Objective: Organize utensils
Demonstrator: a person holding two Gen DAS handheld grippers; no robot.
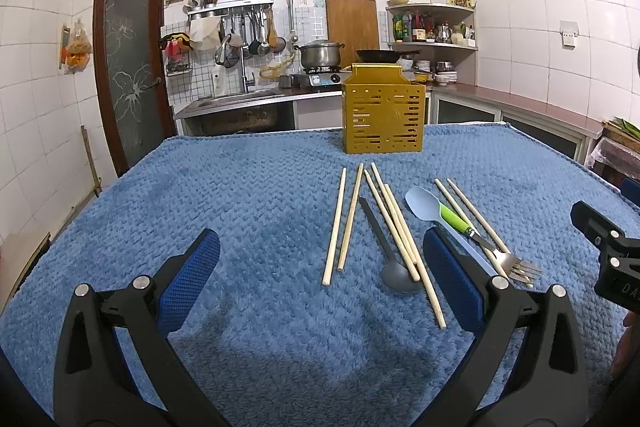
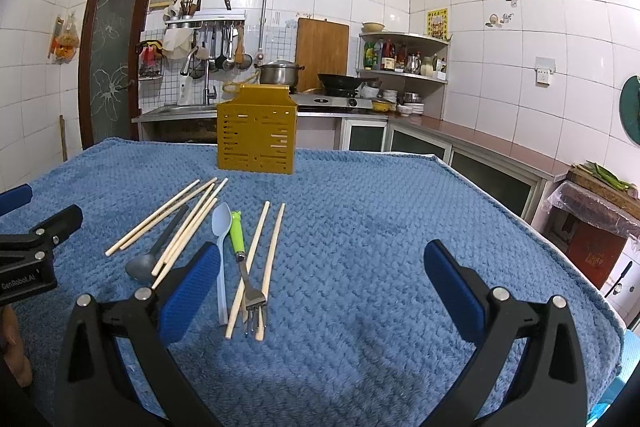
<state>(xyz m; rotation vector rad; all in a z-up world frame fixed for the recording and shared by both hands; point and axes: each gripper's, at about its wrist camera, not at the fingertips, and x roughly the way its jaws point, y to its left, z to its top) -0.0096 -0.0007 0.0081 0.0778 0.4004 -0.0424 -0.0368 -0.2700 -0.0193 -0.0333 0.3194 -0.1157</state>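
Observation:
A yellow slotted utensil holder [image 1: 383,111] [image 2: 257,131] stands upright at the far side of the blue cloth. Before it lie several wooden chopsticks [image 1: 346,221] [image 2: 160,217], a dark grey spoon [image 1: 384,251] [image 2: 154,253], a light blue spoon [image 1: 424,203] [image 2: 221,227] and a fork with a green handle [image 1: 480,237] [image 2: 240,251]. My left gripper [image 1: 322,263] is open and empty above the cloth, near the chopsticks. My right gripper [image 2: 322,267] is open and empty, to the right of the utensils.
The blue textured cloth [image 1: 240,195] [image 2: 380,211] covers the table. Behind it are a sink, a stove with a pot and a wok [image 2: 340,81], and corner shelves. A bin with a plastic bag [image 2: 596,223] stands to the right of the table.

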